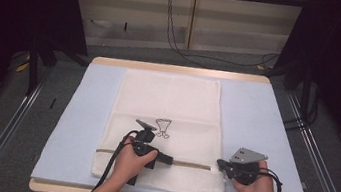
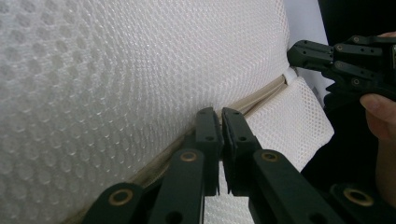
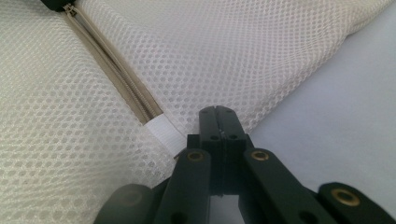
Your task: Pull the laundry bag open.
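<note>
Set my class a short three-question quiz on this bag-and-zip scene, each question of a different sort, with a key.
1. True or false: the mesh bag lies on a red mat.
2. Where are the right tongs? A: at the right end of the zip. B: on the printed drawing. C: off the table.
3. Fill the gap: the jaws of the left tongs and of the right tongs are both ____ (open or shut).
Key: 1 false, the mat is pale blue. 2 A. 3 shut.
</note>
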Demonstrator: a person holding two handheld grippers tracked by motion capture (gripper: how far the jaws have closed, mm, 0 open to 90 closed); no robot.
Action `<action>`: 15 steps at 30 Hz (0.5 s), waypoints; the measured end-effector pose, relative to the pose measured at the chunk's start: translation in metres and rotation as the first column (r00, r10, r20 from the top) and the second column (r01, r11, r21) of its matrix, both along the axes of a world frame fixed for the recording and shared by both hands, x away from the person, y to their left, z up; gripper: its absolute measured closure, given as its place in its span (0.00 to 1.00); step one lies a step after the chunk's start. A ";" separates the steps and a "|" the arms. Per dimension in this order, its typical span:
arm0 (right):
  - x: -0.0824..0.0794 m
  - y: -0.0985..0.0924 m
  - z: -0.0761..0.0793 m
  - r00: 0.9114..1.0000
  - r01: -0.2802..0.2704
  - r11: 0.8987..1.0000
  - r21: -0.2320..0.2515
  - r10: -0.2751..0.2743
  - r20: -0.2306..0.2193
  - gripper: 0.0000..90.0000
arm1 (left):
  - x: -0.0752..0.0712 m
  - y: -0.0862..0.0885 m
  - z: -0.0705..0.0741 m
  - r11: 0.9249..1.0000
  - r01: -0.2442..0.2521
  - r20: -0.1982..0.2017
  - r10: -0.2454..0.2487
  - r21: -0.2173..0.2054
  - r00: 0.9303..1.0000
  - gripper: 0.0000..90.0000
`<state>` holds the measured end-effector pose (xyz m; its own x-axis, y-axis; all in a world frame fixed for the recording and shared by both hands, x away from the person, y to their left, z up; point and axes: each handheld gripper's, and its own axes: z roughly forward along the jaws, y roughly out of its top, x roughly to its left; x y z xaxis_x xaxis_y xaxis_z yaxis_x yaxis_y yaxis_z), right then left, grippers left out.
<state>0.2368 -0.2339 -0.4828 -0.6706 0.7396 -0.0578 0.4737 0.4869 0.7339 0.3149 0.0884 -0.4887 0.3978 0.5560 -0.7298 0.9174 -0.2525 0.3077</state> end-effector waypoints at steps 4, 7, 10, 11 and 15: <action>0.000 0.001 0.001 1.000 0.004 1.000 -0.008 -0.004 -0.003 1.00 | 0.000 0.003 0.004 1.000 0.006 0.011 -0.006 0.009 1.000 0.97; -0.001 0.001 0.000 1.000 0.001 1.000 -0.010 -0.001 -0.001 1.00 | 0.000 0.009 0.007 1.000 0.001 0.015 -0.001 0.023 1.000 0.97; 0.000 0.001 0.000 1.000 0.001 1.000 -0.007 -0.001 0.000 1.00 | 0.002 0.021 0.010 1.000 0.001 0.019 -0.001 0.026 1.000 0.97; 0.000 0.001 0.000 1.000 0.002 1.000 -0.006 -0.002 -0.001 1.00 | 0.002 0.025 0.011 1.000 -0.011 0.011 0.010 0.022 1.000 0.97; 0.000 0.000 0.000 1.000 0.000 1.000 -0.006 0.000 0.000 1.00 | 0.003 0.038 0.013 1.000 -0.013 0.008 0.013 0.026 1.000 0.97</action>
